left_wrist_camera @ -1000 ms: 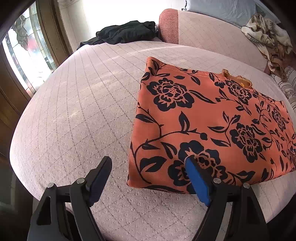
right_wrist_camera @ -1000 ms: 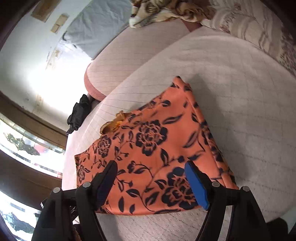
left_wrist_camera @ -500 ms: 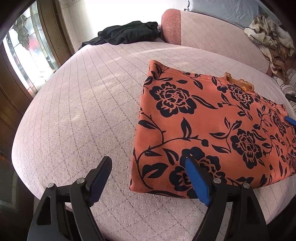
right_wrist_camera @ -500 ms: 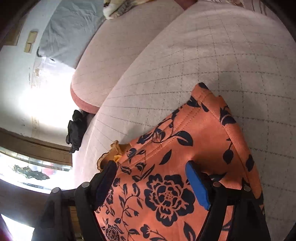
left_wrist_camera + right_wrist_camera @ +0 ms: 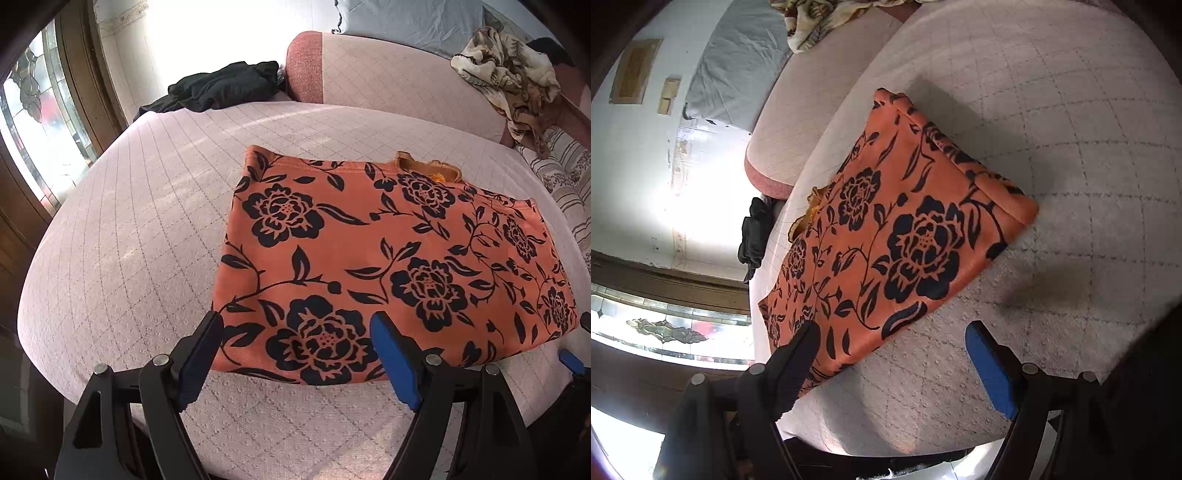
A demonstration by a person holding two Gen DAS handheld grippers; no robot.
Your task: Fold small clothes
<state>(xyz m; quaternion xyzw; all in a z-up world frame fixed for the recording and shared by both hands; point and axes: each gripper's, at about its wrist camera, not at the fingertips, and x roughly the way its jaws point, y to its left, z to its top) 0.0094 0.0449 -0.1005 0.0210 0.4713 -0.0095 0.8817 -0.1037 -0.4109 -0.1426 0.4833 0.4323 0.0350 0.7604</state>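
An orange garment with black flowers [image 5: 388, 258] lies folded into a flat rectangle on the pale quilted bed [image 5: 129, 240]. It also shows in the right wrist view [image 5: 905, 229], lying slantwise. My left gripper [image 5: 295, 339] is open and empty, hovering over the garment's near edge. My right gripper [image 5: 890, 343] is open and empty, above the garment's near edge and the bed beside it. A fingertip of the right gripper [image 5: 570, 360] shows at the right edge of the left wrist view.
A black garment [image 5: 221, 88] lies at the bed's far left corner. A beige patterned cloth [image 5: 509, 70] is heaped at the far right by the padded headboard [image 5: 388, 81]. A stained-glass window [image 5: 40, 122] is at the left. The bed's rounded edge runs close below both grippers.
My left gripper has shifted right and now hangs over the garment's near edge. My right gripper swung over the garment and has drawn back to its near right edge. The garment stays flat.
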